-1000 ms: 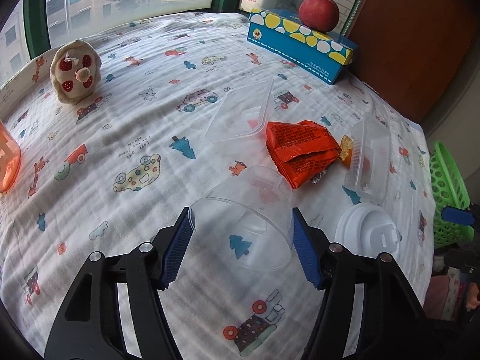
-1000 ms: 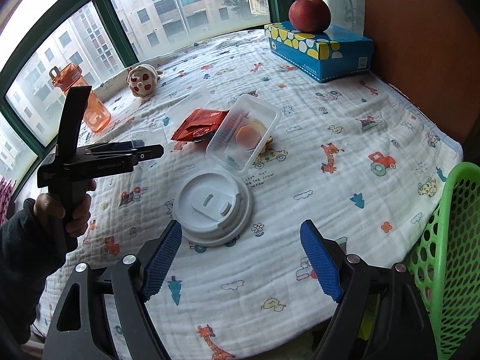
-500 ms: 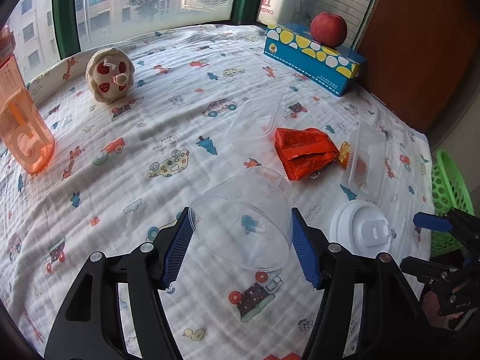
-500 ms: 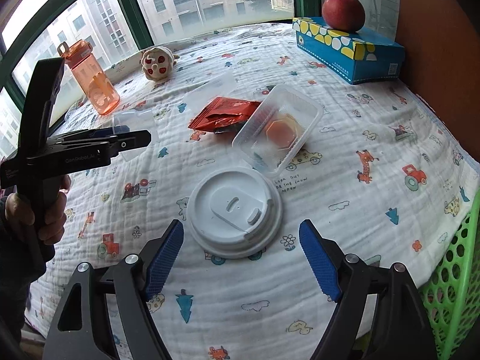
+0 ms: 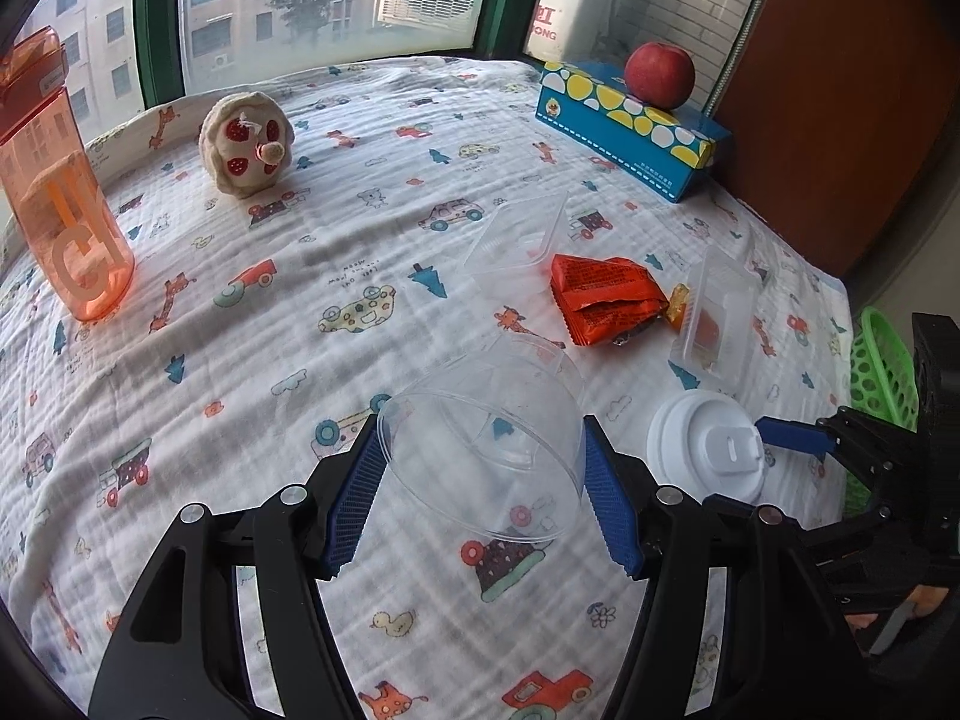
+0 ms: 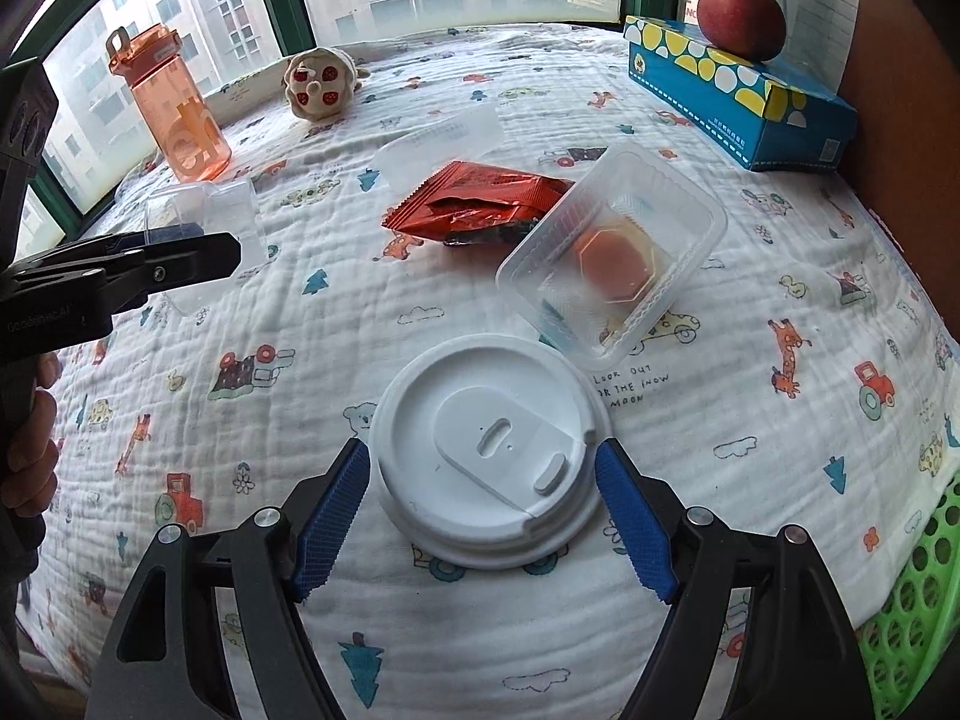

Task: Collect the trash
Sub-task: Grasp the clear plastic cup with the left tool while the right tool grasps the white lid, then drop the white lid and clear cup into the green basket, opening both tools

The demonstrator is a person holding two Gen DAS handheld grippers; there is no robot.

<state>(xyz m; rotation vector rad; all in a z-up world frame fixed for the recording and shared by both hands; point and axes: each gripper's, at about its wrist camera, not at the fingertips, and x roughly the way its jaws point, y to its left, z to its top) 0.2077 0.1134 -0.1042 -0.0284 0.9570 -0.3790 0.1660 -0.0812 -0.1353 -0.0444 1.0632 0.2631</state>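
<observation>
Currently a clear plastic cup (image 5: 486,456) is being held on its side between the blue pads of the left gripper (image 5: 483,495), which is closed against the cup's walls above the printed cloth (image 5: 288,360). Meanwhile the white cup lid (image 6: 489,450) is being straddled by the right gripper (image 6: 483,519), whose jaws are being kept spread wide, one pad at each side of the lid's rim; whether the pads are touching the rim cannot be told. The lid is being left flat on the cloth, near the table's front edge. Just beyond it a clear plastic tray (image 6: 612,252) with an orange piece inside is being propped against a red snack wrapper (image 6: 474,207), and a clear flat lid (image 5: 519,234) is lying just behind the wrapper. A green basket (image 6: 912,618) is being shown at the right, below the table's edge. Farther back an orange bottle (image 5: 54,180), a plush toy (image 5: 246,144) and a blue tissue box (image 5: 630,126) carrying an apple (image 5: 659,75) are being displayed by the window.
</observation>
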